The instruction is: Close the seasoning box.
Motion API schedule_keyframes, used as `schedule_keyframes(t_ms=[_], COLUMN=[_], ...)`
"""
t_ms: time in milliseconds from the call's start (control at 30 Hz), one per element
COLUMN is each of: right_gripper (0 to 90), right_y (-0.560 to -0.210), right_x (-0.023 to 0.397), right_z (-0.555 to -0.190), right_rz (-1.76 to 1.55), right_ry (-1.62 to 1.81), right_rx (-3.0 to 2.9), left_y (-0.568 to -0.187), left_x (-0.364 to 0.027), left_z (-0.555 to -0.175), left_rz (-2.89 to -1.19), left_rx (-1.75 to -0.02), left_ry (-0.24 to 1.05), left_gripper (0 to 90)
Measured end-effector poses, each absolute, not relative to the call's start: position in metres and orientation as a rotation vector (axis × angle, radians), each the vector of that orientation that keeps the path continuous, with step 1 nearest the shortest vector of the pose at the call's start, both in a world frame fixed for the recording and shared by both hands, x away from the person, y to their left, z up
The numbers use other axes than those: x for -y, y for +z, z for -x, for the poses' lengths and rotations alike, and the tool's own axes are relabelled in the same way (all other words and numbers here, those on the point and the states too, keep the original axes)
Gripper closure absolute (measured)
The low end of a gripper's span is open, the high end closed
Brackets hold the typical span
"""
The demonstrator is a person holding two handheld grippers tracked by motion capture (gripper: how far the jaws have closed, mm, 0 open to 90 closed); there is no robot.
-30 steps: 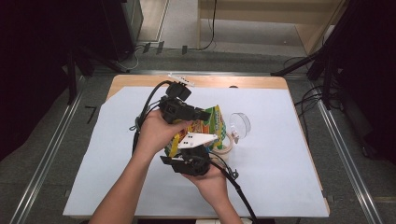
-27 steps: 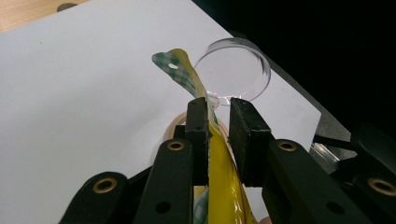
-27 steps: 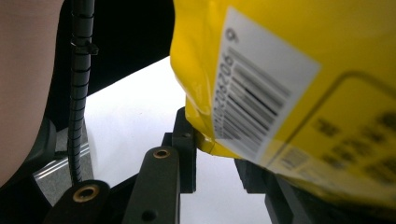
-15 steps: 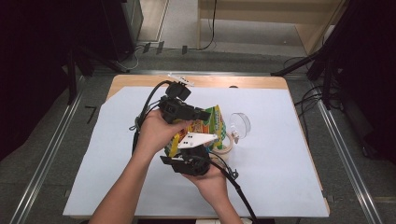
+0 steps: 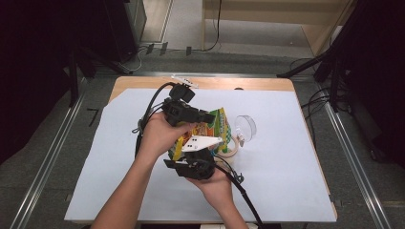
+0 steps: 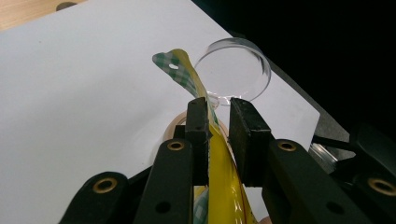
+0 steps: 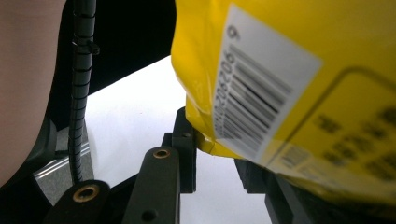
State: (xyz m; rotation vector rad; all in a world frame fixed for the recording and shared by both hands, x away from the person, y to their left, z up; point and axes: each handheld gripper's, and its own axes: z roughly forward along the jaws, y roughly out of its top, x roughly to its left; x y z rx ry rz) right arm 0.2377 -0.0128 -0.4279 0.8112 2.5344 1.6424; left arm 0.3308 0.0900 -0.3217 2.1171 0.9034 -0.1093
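Note:
A yellow snack bag (image 5: 219,125) with a green checked top is held up over the white sheet between both grippers. My left gripper (image 5: 210,117) comes in from the left. In the left gripper view the bag's thin sealed edge (image 6: 184,74) runs between the jaws of this gripper (image 6: 218,123), which are shut on it. My right gripper (image 5: 200,150) reaches up from below, under its white plate. In the right gripper view the bag's barcode side (image 7: 289,70) covers one jaw, and a bottom corner is pinched at the tips of that gripper (image 7: 215,149).
A clear round dish (image 5: 246,126) lies just right of the bag, also close ahead in the left gripper view (image 6: 233,70). A tan tape ring (image 5: 231,151) sits under the bag. The white sheet (image 5: 286,181) covers the wooden table (image 5: 258,83). Cables trail from both grippers.

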Motion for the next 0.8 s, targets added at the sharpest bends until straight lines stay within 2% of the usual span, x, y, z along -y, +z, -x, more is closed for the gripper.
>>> schedule_keyframes(t_ms=[800], right_gripper=[72.8], right_y=[-0.4266], right_x=[0.0133], right_z=[-0.2375], right_rz=[-0.808], right_ry=[1.632], right_rx=[-2.539], left_y=[-0.3216], left_x=[-0.091], left_z=[-0.3314], left_rz=[-2.113], left_rx=[-0.906], left_ry=[-0.112], left_gripper=[78.0])
